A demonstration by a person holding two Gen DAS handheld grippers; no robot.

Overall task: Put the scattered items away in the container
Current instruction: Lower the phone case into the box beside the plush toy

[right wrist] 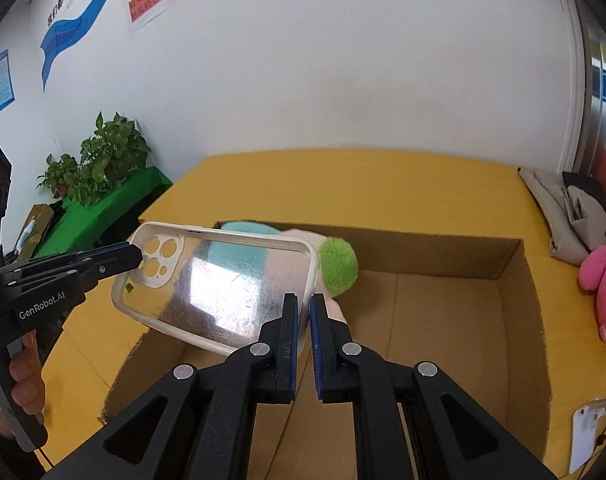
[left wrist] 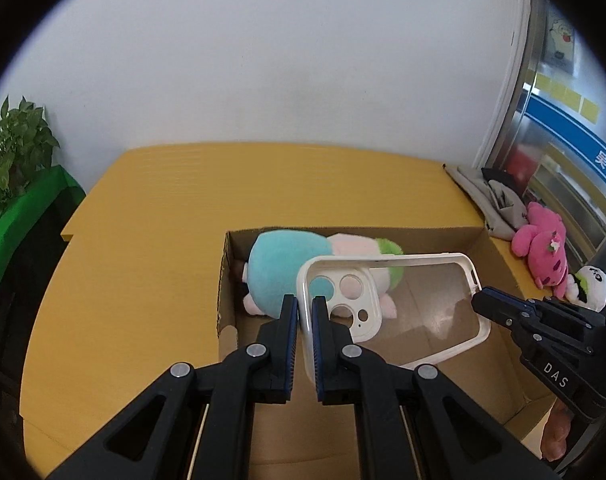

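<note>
A clear phone case (left wrist: 407,304) with a white rim hangs above the open cardboard box (left wrist: 223,280). My left gripper (left wrist: 305,312) is shut on its camera-end edge. My right gripper (right wrist: 303,308) is shut on the opposite end of the phone case (right wrist: 223,284); it shows in the left wrist view (left wrist: 479,300) too. A blue, pink and green plush toy (left wrist: 287,268) lies in the box's far left part, also seen in the right wrist view (right wrist: 337,266) behind the case. The left gripper (right wrist: 137,256) shows at the left of the right wrist view.
The box (right wrist: 519,304) sits on a yellow table (left wrist: 151,216). A pink plush (left wrist: 541,244), a panda plush (left wrist: 589,286) and a grey bag (left wrist: 487,200) lie at the table's right. A white object (right wrist: 591,436) lies right of the box. Plants (right wrist: 99,160) stand beyond the left edge.
</note>
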